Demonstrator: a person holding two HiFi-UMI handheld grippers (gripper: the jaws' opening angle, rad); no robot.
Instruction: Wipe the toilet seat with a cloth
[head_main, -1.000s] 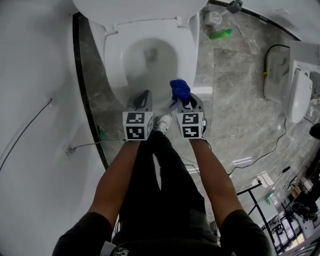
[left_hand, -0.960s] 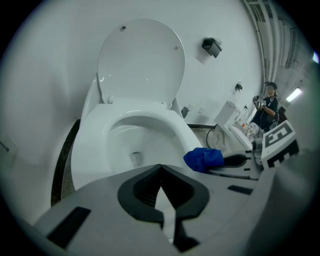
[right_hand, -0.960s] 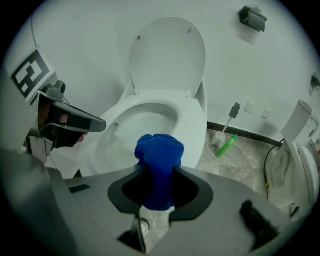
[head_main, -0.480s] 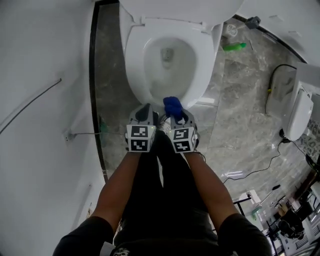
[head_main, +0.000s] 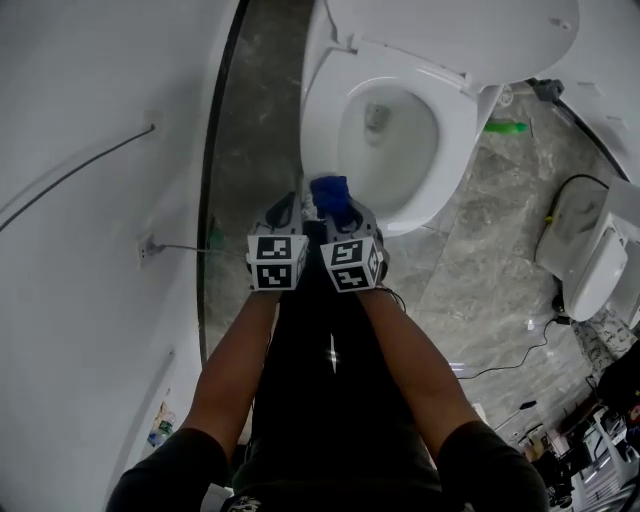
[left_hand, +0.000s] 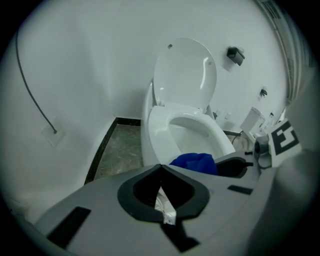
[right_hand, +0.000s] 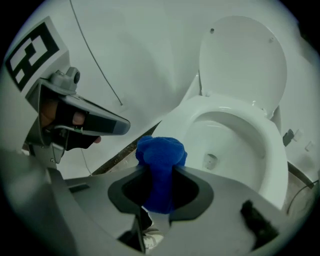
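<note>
cloth (right_hand: 161, 152): blue, fuzzy, bunched into a lump, right by the seat's front edge
right gripper (right_hand: 159, 172): clamped on the cloth
left gripper (left_hand: 161, 169): jaws pressed together, nothing in them
toilet seat (head_main: 455, 150): glossy white oval ring, lid (head_main: 470, 35) flipped up
floor (head_main: 260, 120): grey marbled stone

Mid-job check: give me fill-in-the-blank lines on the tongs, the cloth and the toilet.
The right tongs clamp a ___ cloth.
The left tongs are shut on ___.
The toilet's lid is ___ (up/down), baring the seat.
Missing: blue; nothing; up.
</note>
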